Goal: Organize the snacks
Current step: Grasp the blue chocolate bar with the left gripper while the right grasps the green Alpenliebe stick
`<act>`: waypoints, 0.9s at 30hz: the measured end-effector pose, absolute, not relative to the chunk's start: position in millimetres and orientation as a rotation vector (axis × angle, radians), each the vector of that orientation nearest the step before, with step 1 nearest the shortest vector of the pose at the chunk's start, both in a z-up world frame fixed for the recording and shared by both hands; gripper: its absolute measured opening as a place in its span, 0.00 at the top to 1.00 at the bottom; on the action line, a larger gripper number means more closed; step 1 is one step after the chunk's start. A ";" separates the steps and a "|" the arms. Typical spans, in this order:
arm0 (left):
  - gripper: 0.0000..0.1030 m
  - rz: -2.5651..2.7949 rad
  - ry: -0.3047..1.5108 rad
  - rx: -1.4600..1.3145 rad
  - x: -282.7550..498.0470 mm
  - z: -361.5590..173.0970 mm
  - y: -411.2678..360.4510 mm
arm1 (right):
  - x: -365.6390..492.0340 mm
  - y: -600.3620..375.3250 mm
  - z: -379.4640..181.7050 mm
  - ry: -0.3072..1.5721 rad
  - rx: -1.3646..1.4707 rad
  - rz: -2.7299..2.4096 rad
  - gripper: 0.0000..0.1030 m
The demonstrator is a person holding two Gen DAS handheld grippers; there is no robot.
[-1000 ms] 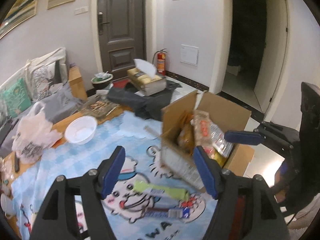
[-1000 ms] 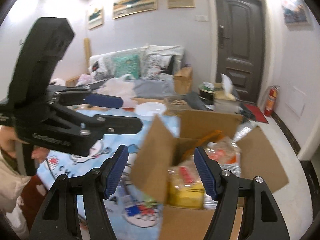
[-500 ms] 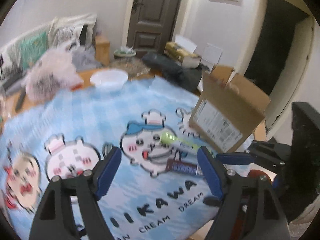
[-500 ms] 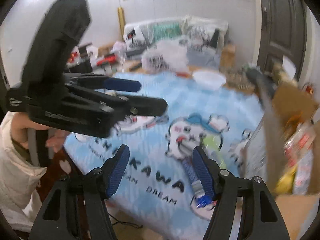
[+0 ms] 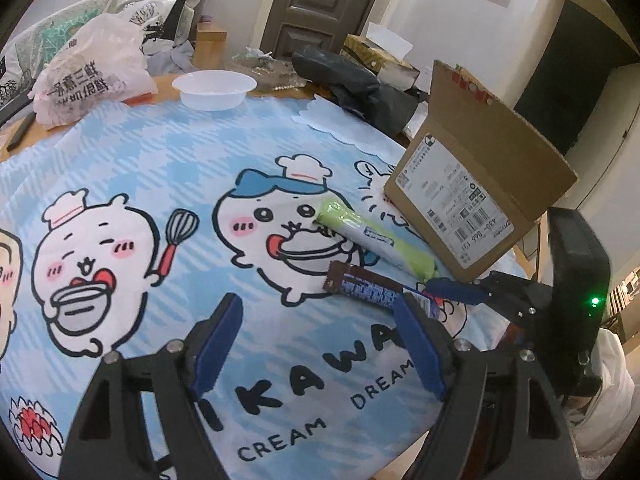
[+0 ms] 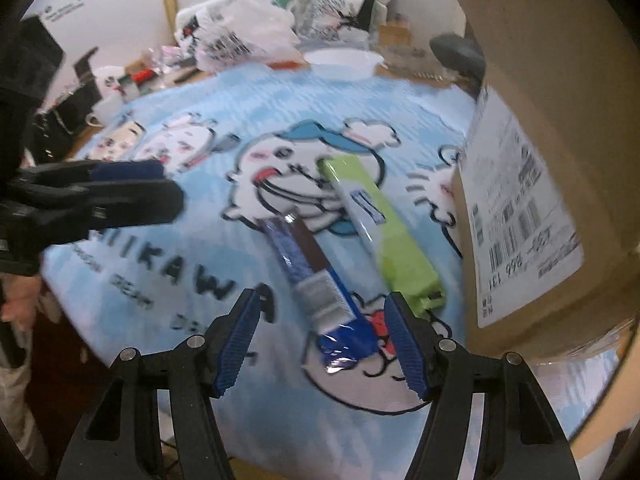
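Observation:
A long green snack pack (image 5: 374,237) (image 6: 384,236) and a brown-and-blue snack bar (image 5: 376,290) (image 6: 316,276) lie side by side on the blue cartoon tablecloth (image 5: 160,168), next to the cardboard box (image 5: 476,196) (image 6: 532,152). My right gripper (image 6: 322,340) is open, low over the near end of the snack bar, its fingers on either side. My left gripper (image 5: 316,344) is open and empty, above the cloth just short of the bar. The right gripper also shows in the left wrist view (image 5: 452,290), and the left one in the right wrist view (image 6: 132,184).
A white bowl (image 5: 214,89), a pink plastic bag (image 5: 92,68) and dark clutter (image 5: 352,80) sit at the table's far side. A sofa with cushions (image 5: 152,12) is behind. The table's edge runs close below both grippers.
Both grippers have swung down from the box's open top to the tablecloth. The right gripper has closed in on the snack bar's near end. Both stay open.

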State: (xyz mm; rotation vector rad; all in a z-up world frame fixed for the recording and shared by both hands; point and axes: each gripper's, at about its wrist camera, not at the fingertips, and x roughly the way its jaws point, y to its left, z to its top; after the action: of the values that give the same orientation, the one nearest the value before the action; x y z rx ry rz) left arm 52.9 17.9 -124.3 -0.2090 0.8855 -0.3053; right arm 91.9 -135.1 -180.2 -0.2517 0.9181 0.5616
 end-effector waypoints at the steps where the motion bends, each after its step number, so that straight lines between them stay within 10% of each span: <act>1: 0.27 -0.304 0.889 -0.207 53.6 -125.5 16.7 | 92.8 -136.0 -182.2 0.922 -0.242 0.561 0.41; 11: 0.28 -0.303 0.910 -0.198 53.7 -132.4 11.7 | 69.5 -109.2 -176.5 0.935 -0.175 0.816 0.62; 18: 0.61 -0.349 0.962 -0.177 54.1 -151.8 -7.0 | 65.9 -127.1 -162.8 0.857 -0.248 0.665 0.62; 27: 0.80 -0.288 0.920 0.008 56.1 -155.6 -38.6 | 74.8 -142.2 -170.1 0.842 -0.323 0.521 0.62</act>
State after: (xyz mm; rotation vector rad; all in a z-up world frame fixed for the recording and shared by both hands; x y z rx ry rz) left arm 56.1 -38.6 -155.6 0.0084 0.9197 -0.2875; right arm 74.8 -142.2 -170.1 -0.3227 0.8415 0.5210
